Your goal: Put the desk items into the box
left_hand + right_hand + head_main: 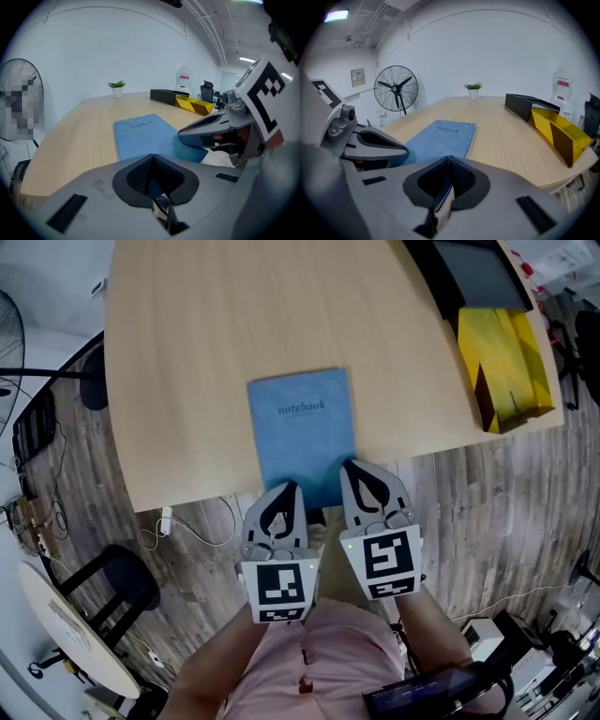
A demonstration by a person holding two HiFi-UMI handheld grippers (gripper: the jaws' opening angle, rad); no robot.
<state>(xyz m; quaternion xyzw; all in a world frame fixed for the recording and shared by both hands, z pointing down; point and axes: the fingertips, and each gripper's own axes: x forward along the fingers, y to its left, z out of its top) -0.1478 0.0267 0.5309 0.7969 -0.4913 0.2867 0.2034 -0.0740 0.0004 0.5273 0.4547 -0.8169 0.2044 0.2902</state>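
- Blue, flat, matte notebook (302, 427) lies on the pale wood-grain table (187, 371), with its near edge past the rim.
- I hold the left gripper (285, 489) and right gripper (354, 469) side by side, pointing forward, each pinching that near edge.
- The glossy yellow box (506, 362) sits far right, well apart.

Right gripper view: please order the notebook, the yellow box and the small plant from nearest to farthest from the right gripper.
1. The notebook: held in the right gripper, straight ahead.
2. The yellow box: on the right side of the table.
3. The small plant: at the table's far end, near the centre.
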